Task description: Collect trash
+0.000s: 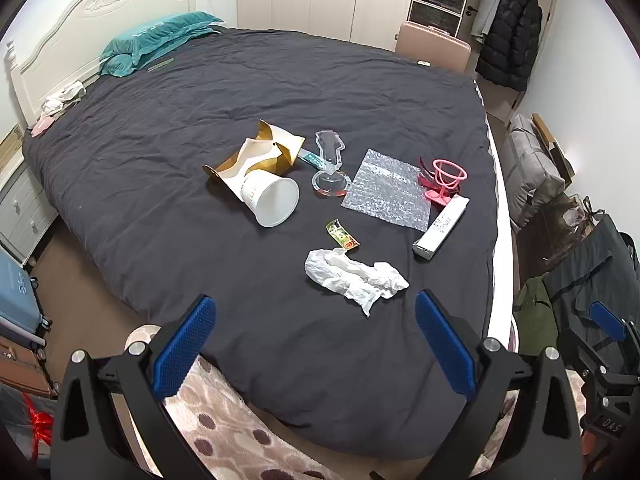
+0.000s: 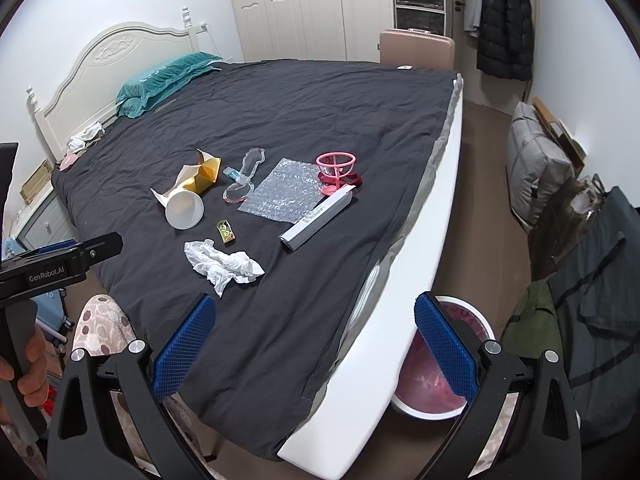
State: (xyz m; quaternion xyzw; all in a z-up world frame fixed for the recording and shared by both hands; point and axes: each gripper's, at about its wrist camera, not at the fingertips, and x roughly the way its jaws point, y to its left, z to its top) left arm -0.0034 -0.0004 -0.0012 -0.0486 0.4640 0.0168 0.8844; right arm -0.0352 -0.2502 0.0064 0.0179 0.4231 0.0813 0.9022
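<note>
Both tools spread wide, nothing btwn the pads. Left tool (image 1: 314, 344) hangs over the near edge of the bed (image 1: 280, 92), dark duvet under it. Right tool (image 2: 314, 344) is over the bed's near corner; its right pad sits in front of a white bin w/ pink liner (image 2: 432, 384) on the floor, just beside the mattress edge.

Trash lies mid-bed in one loose cluster, left wrist view:
- crumpled white tissue (image 1: 354, 276), nearest the left tool, at its 12 o'clock, apart from the pads
- small green wrapper (image 1: 342, 234) just at 11 o'clock of the tissue
- white paper cup (image 1: 274, 202) on its side, mouth toward camera, touching the torn gold/white carton (image 1: 264, 152) at its 12 o'clock
- clear plastic blister shell (image 1: 330, 164) at 3 o'clock of the carton
- bubble wrap sheet (image 1: 386, 188), flat, 3 o'clock of the shell
- pink wire stand (image 1: 442, 180) at the wrap's 2 o'clock edge
- long white box (image 1: 442, 226) at 4 o'clock of the wrap, touching its corner

Teal pillows (image 1: 156, 42) at 10 o'clock by the headboard. A hand (image 2: 30, 360) grips the left tool's handle at 8 o'clock in the right wrist view.
</note>
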